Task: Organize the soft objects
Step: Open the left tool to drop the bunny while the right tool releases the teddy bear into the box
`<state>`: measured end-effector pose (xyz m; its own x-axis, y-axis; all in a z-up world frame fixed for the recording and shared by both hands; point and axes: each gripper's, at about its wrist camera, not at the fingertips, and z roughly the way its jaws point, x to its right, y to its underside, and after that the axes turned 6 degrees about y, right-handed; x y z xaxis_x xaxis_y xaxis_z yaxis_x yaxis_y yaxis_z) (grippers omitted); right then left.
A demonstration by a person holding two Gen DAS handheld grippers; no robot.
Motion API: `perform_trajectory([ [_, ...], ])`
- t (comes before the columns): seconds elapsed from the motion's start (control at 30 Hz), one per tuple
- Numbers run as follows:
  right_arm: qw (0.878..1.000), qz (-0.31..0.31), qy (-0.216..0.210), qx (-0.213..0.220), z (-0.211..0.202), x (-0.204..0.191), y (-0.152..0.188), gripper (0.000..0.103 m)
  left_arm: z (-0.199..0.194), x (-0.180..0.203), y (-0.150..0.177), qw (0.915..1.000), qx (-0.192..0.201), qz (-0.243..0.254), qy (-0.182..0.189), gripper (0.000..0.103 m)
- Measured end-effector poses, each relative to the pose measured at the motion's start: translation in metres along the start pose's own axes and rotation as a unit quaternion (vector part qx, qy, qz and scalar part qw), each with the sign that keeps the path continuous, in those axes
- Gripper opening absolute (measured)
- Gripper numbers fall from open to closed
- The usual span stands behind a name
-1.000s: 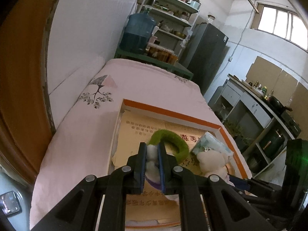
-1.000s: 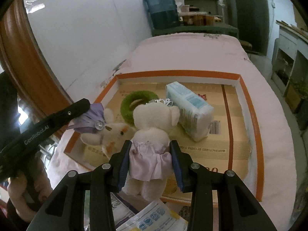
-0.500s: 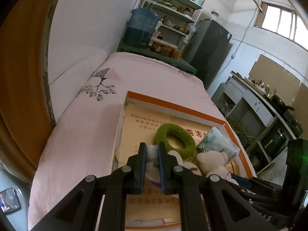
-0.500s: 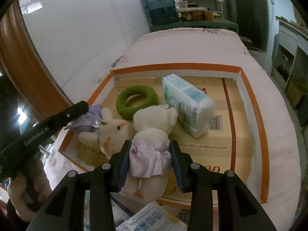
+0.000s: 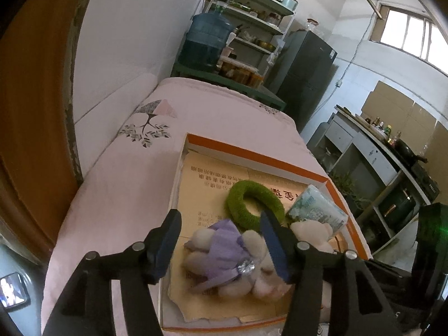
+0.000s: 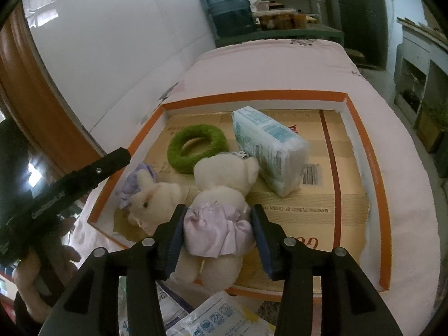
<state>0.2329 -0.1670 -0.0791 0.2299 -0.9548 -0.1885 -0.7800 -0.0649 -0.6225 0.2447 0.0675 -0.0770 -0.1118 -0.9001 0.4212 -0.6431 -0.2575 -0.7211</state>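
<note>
A shallow orange-rimmed box [image 5: 252, 154] [image 6: 252, 95] lined with cardboard lies on the bed. In it are a green plush ring [image 5: 235, 204] [image 6: 176, 151], a tissue pack [image 5: 316, 210] [image 6: 268, 145], a white bunny in a purple dress [image 5: 224, 249] [image 6: 156, 198] and a white bear in a pink skirt [image 6: 224, 173] [image 5: 310, 231]. My left gripper [image 5: 219, 215] hovers over the bunny, its jaws opening wide and clear of it. My right gripper [image 6: 218, 208] straddles the bear's skirt, jaws opening, pads just brushing the fabric. The bear rests on the box floor, legs over the near rim.
The bed's pink cover [image 5: 117, 196] runs along a white wall on the left. A blue water jug [image 5: 204, 42], shelves and a dark fridge [image 5: 302, 75] stand beyond it. Plastic packets [image 6: 218, 316] lie below the box's near rim. A person's hand [image 6: 28, 274] holds the left gripper.
The left jaws sprang apart and let go of the bunny, which now lies on the cardboard. The right jaws widened slightly around the bear, which settled lower into the box.
</note>
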Motion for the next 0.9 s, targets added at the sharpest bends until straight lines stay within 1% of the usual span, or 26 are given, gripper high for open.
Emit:
perform_trajectory([
  [0.13, 1.000, 0.001, -0.001, 0.001, -0.004, 0.000, 0.001, 0.051, -0.004, 0.001, -0.001, 1.0000, 0.003, 0.000, -0.006, 0.059],
  [0.2, 1.000, 0.000, 0.001, 0.002, -0.007, 0.000, 0.001, 0.055, -0.008, 0.003, -0.001, 0.9999, 0.008, 0.003, -0.009, 0.059],
  [0.27, 1.000, 0.001, 0.001, 0.004, -0.010, 0.001, 0.002, 0.056, -0.013, 0.005, -0.001, 0.9998, 0.014, 0.006, -0.011, 0.059],
  [0.5, 1.000, 0.007, 0.002, 0.016, -0.027, 0.004, 0.006, 0.056, -0.030, 0.017, -0.002, 0.9995, 0.024, 0.017, -0.009, 0.059],
  [0.9, 0.999, 0.012, 0.000, 0.030, -0.052, 0.005, 0.013, 0.056, -0.058, 0.041, 0.006, 0.9976, 0.034, 0.056, -0.021, 0.059],
])
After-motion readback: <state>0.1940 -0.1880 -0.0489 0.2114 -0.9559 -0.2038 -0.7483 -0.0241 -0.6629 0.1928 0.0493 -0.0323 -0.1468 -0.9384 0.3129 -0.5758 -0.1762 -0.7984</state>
